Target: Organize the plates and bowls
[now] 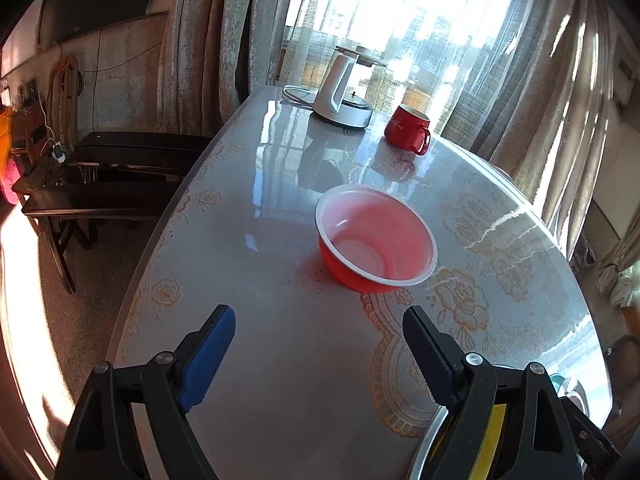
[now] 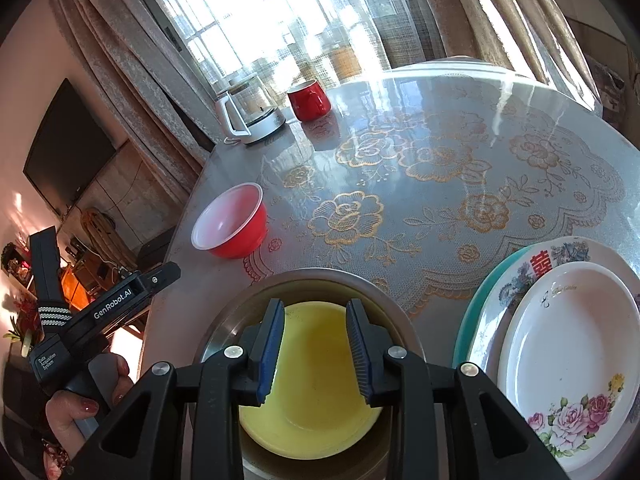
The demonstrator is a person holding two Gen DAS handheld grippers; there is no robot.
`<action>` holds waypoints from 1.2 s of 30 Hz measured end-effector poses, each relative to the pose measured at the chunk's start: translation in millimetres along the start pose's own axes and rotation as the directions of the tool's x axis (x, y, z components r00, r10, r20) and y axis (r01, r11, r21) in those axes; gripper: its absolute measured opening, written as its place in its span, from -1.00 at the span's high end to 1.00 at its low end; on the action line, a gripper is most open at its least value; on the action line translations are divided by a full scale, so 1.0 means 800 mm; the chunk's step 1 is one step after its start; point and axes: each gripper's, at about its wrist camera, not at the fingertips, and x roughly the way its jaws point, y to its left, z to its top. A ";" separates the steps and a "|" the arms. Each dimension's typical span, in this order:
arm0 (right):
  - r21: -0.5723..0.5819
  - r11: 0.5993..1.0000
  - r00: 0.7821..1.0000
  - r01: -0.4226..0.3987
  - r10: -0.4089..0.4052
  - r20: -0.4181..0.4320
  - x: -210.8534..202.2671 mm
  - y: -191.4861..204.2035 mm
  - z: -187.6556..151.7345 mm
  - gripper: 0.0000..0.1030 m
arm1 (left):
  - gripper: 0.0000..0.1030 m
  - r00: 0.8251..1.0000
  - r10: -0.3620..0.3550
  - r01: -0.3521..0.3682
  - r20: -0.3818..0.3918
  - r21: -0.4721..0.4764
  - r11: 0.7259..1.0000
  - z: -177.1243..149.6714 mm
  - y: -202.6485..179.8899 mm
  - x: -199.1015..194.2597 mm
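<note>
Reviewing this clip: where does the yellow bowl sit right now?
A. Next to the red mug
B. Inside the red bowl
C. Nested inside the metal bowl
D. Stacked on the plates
C: in the right wrist view the yellow bowl lies inside the metal bowl, below the right gripper.

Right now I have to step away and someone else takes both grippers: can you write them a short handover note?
Left gripper: open, empty, aimed at the red bowl, not touching it.
Right gripper: fingers apart over the yellow bowl; no grip visible.
Things: yellow bowl sits nested in the metal bowl. Three plates are stacked to its right. Red bowl stands alone on the table.
Done: plates stacked, yellow bowl nested.
Left: probably add the red bowl to the bowl stack.
</note>
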 end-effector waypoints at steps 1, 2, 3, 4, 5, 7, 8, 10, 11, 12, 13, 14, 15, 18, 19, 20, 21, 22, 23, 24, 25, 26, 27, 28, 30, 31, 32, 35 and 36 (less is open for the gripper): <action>-0.003 1.000 1.000 0.003 -0.003 -0.001 0.002 0.001 0.002 0.37 | -0.68 1.000 0.006 -0.006 0.013 0.002 1.000 0.002 0.000 0.002; -0.006 1.000 1.000 0.001 -0.001 -0.002 0.004 0.003 0.006 0.37 | -0.68 1.000 0.013 -0.013 0.024 0.002 1.000 0.005 -0.001 0.005; -0.008 1.000 1.000 -0.007 0.007 -0.001 0.005 0.004 0.009 0.37 | -0.68 0.999 0.015 -0.015 0.034 -0.001 1.000 0.009 -0.001 0.009; -0.010 1.000 1.000 -0.015 0.015 0.000 0.007 0.006 0.012 0.36 | -0.69 0.999 0.006 -0.006 0.046 -0.007 1.000 0.013 0.000 0.013; -0.011 1.000 1.000 -0.021 0.021 0.000 0.008 0.008 0.014 0.34 | -0.69 0.999 -0.004 0.005 0.053 -0.013 1.000 0.016 0.001 0.018; -0.014 1.000 1.000 -0.014 0.014 -0.003 0.012 0.012 0.020 0.27 | -0.69 0.999 -0.021 0.022 0.046 -0.020 1.000 0.024 0.002 0.030; -0.019 1.000 1.000 -0.008 0.008 -0.005 0.014 0.014 0.024 0.27 | -0.69 0.999 -0.033 0.034 0.043 -0.025 0.999 0.027 0.003 0.035; -0.035 0.999 1.000 0.005 -0.005 -0.012 0.020 0.020 0.030 0.26 | -0.69 0.999 -0.046 0.047 0.025 -0.040 0.998 0.032 0.006 0.047; -0.041 0.999 1.000 0.009 -0.010 -0.014 0.023 0.022 0.033 0.26 | -0.69 0.998 -0.058 0.059 0.019 -0.051 0.997 0.035 0.008 0.053; -0.048 0.999 1.000 0.013 -0.014 -0.016 0.026 0.025 0.036 0.26 | -0.69 0.998 -0.069 0.070 0.012 -0.062 0.996 0.038 0.009 0.057; -0.054 0.998 1.000 0.020 -0.021 -0.019 0.030 0.027 0.040 0.26 | -0.69 0.997 -0.080 0.081 0.006 -0.071 0.994 0.040 0.011 0.062; -0.057 0.998 0.999 0.027 -0.028 -0.023 0.034 0.028 0.045 0.26 | -0.69 0.995 -0.097 0.097 0.003 -0.078 0.992 0.042 0.013 0.065; -0.055 0.998 0.999 0.031 -0.033 -0.029 0.040 0.029 0.049 0.26 | -0.69 0.994 -0.111 0.111 0.004 -0.085 0.990 0.044 0.015 0.068; -0.032 0.999 0.998 0.031 -0.032 -0.050 0.058 0.031 0.063 0.26 | -0.68 0.994 -0.107 0.109 0.029 -0.081 0.991 0.047 0.021 0.068; -0.024 0.999 0.998 0.030 -0.031 -0.060 0.065 0.032 0.068 0.26 | -0.68 0.994 -0.099 0.102 0.040 -0.079 0.992 0.048 0.022 0.068; -0.019 1.000 0.997 0.025 -0.027 -0.070 0.073 0.034 0.073 0.26 | -0.66 0.994 -0.097 0.100 0.043 -0.077 0.992 0.048 0.023 0.068; -0.016 1.000 0.997 0.021 -0.022 -0.078 0.080 0.037 0.078 0.26 | -0.66 0.994 -0.103 0.106 0.042 -0.075 0.992 0.049 0.025 0.069; -0.016 1.000 0.996 0.021 -0.022 -0.087 0.089 0.040 0.082 0.26 | -0.66 0.993 -0.108 0.111 0.043 -0.078 0.991 0.049 0.027 0.070; -0.015 1.000 0.995 0.019 -0.021 -0.099 0.097 0.043 0.086 0.25 | -0.65 0.994 -0.106 0.109 0.041 -0.086 0.990 0.049 0.028 0.072; -0.015 1.000 0.994 0.015 -0.017 -0.110 0.105 0.047 0.089 0.25 | -0.65 0.994 -0.104 0.106 0.035 -0.089 0.990 0.048 0.029 0.074; -0.016 1.000 0.993 0.012 -0.013 -0.120 0.113 0.050 0.093 0.25 | -0.65 0.994 -0.103 0.105 0.031 -0.086 0.991 0.048 0.029 0.077; -0.013 1.000 0.991 0.006 -0.008 -0.132 0.121 0.053 0.096 0.25 | -0.63 0.995 -0.098 0.100 0.031 -0.082 0.992 0.049 0.029 0.079; -0.008 1.000 0.990 -0.001 0.000 -0.143 0.128 0.056 0.100 0.25 | -0.62 0.995 -0.094 0.097 0.033 -0.078 0.992 0.049 0.031 0.079; -0.003 1.000 0.989 -0.008 0.007 -0.150 0.133 0.058 0.104 0.25 | -0.61 0.995 -0.094 0.097 0.032 -0.076 0.992 0.049 0.031 0.079; 0.004 1.000 0.988 -0.015 0.016 -0.154 0.143 0.063 0.110 0.25 | -0.61 0.994 -0.101 0.103 0.029 -0.083 0.991 0.049 0.033 0.080; 0.004 1.000 0.988 -0.016 0.016 -0.153 0.147 0.066 0.113 0.25 | -0.61 0.994 -0.106 0.108 0.028 -0.085 0.990 0.049 0.034 0.080; 0.006 1.000 0.988 -0.014 0.015 -0.152 0.152 0.068 0.116 0.24 | -0.61 0.993 -0.112 0.114 0.030 -0.085 0.990 0.049 0.034 0.080; 0.018 1.000 0.986 -0.004 0.007 -0.166 0.167 0.070 0.121 0.11 | -0.60 0.993 -0.114 0.117 0.032 -0.080 0.990 0.049 0.033 0.081; 0.021 1.000 0.985 -0.005 0.008 -0.174 0.172 0.070 0.121 0.09 | -0.59 0.993 -0.115 0.117 0.029 -0.076 0.990 0.049 0.033 0.083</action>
